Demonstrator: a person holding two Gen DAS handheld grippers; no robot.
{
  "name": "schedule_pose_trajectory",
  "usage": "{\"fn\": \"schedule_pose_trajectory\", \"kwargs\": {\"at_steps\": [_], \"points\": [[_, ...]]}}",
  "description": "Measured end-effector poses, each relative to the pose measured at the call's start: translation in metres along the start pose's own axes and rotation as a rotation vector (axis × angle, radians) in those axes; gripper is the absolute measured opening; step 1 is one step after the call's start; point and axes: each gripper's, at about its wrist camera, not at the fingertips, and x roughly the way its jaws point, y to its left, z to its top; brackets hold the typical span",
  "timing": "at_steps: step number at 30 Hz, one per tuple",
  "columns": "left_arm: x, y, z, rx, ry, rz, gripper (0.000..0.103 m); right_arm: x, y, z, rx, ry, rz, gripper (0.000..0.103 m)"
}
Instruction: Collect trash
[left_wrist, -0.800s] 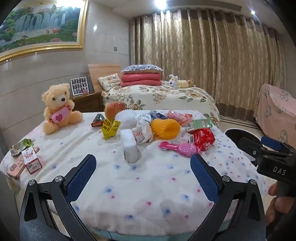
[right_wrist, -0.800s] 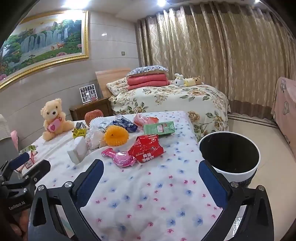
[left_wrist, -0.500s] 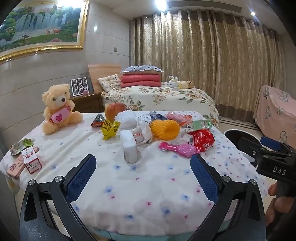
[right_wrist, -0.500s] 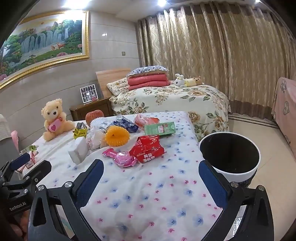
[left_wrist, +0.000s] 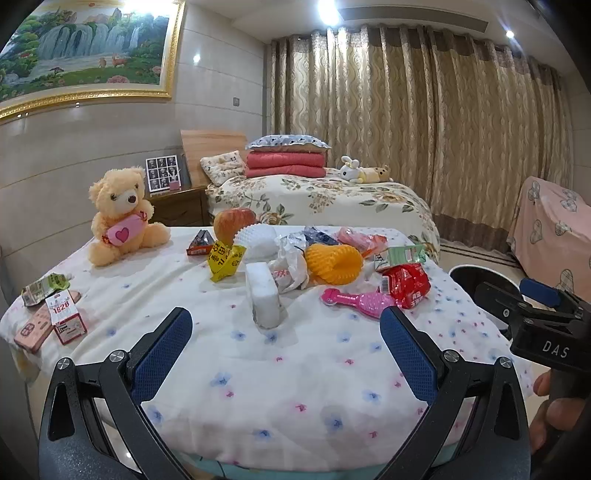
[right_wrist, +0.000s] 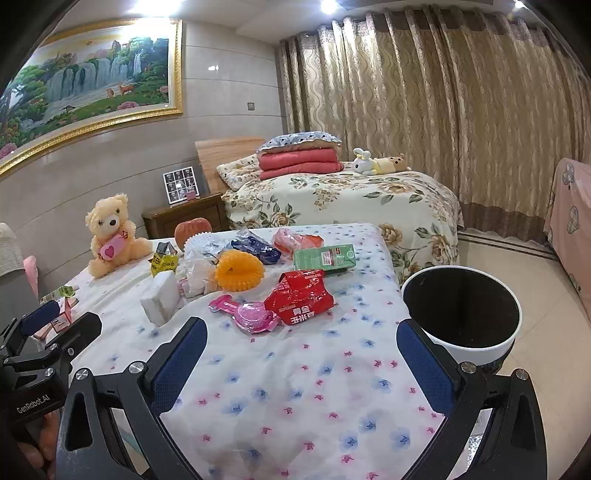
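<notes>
Litter lies in a heap on the flowered bedspread (left_wrist: 295, 369): a red snack bag (right_wrist: 299, 301), a green carton (right_wrist: 325, 258), an orange foam net (right_wrist: 240, 275), a white foam block (left_wrist: 263, 299), a yellow wrapper (left_wrist: 225, 260), a crumpled plastic bag (left_wrist: 288, 264) and a pink blister pack (right_wrist: 255, 315). A black-lined white bin (right_wrist: 461, 314) stands on the floor right of the bed. My left gripper (left_wrist: 286, 332) hovers open before the foam block. My right gripper (right_wrist: 301, 343) is open, near the pink pack, holding nothing.
A teddy bear (left_wrist: 120, 218) sits at the bed's far left, with an apple (left_wrist: 232, 221) behind the heap. Small boxes and a pink phone (left_wrist: 35, 328) lie at the left edge. A second bed (right_wrist: 343, 199), a nightstand (right_wrist: 184, 218) and curtains stand behind.
Both views have crept slightly closer to the litter; nothing on the bed has shifted and both grippers stay wide.
</notes>
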Motion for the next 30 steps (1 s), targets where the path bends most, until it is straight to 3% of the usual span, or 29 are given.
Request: {"fn": "schedule_pose_trajectory", "kwargs": {"at_steps": [30], "points": [[-0.0002,0.0015,-0.0004,-0.006,0.008,0.004,0.103,-0.0014,0.0012,-0.0003,0.001,0.005,0.006,0.103]]}}
